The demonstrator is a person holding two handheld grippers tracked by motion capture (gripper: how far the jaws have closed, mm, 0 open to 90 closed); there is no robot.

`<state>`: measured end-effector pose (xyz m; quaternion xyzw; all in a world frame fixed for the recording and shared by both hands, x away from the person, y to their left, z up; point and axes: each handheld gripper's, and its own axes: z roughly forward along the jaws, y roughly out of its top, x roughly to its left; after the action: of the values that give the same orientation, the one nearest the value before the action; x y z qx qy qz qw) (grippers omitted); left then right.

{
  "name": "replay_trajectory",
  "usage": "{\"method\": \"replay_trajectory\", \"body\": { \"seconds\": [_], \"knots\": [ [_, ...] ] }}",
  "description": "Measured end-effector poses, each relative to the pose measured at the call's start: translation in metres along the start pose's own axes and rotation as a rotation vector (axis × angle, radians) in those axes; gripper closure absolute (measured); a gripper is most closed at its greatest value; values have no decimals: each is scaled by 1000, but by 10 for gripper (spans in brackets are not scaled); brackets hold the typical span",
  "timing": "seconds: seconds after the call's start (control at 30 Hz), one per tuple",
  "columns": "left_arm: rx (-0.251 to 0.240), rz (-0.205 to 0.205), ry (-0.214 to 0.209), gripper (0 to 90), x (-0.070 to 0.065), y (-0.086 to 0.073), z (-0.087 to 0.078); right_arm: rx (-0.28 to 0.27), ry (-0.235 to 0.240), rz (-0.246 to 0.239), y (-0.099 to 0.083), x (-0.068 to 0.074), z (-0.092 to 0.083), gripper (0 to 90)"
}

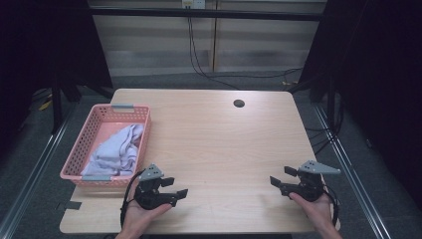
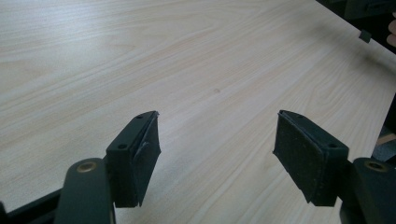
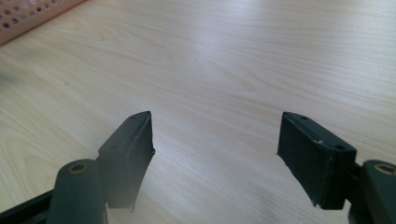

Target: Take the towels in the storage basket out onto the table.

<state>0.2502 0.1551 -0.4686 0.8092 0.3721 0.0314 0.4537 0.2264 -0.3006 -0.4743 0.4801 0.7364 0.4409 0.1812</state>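
Observation:
My left gripper point(image 1: 175, 187) rests low over the wooden table point(image 1: 219, 144) near its front left, held in a hand, jaws pointing right. It is open with nothing between its pads point(image 2: 144, 154). My right gripper point(image 1: 282, 176) sits near the front right, jaws pointing left, also open and empty, its pads point(image 3: 308, 149) spread wide above bare wood. A pink plastic basket point(image 1: 79, 149) stands at the table's left edge. A crumpled pale lavender cloth point(image 1: 117, 149) lies inside it.
A round cable hole point(image 1: 239, 103) is near the table's far edge. The basket's perforated wall point(image 3: 28, 14) shows at the top left of the right gripper view. Dark curtains flank both sides, and cables run along the floor behind.

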Motion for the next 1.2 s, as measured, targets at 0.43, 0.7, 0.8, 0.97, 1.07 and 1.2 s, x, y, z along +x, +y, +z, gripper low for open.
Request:
{"method": "replay_trajectory", "body": {
  "seconds": [0.43, 0.7, 0.8, 0.97, 1.07, 1.2],
  "knots": [
    [-12, 23, 22, 306, 1, 4, -7, 34, 20, -38, -2, 4, -1, 238],
    [-100, -1, 28, 274, 10, 19, -39, 33, 14, -46, 0, 6, 1, 231],
    [-129, -4, 73, 267, 17, 24, -54, 35, 10, -56, -2, 6, 1, 227],
    [-138, 4, 119, 267, 30, 35, -74, 27, 17, -42, -2, 5, 0, 222],
    [-144, 3, 153, 267, 41, 44, -88, 29, 12, -45, -2, 4, 0, 221],
    [-122, 3, 189, 262, 54, 53, -101, 27, 10, -47, -2, 3, 0, 220]
  ]
}}
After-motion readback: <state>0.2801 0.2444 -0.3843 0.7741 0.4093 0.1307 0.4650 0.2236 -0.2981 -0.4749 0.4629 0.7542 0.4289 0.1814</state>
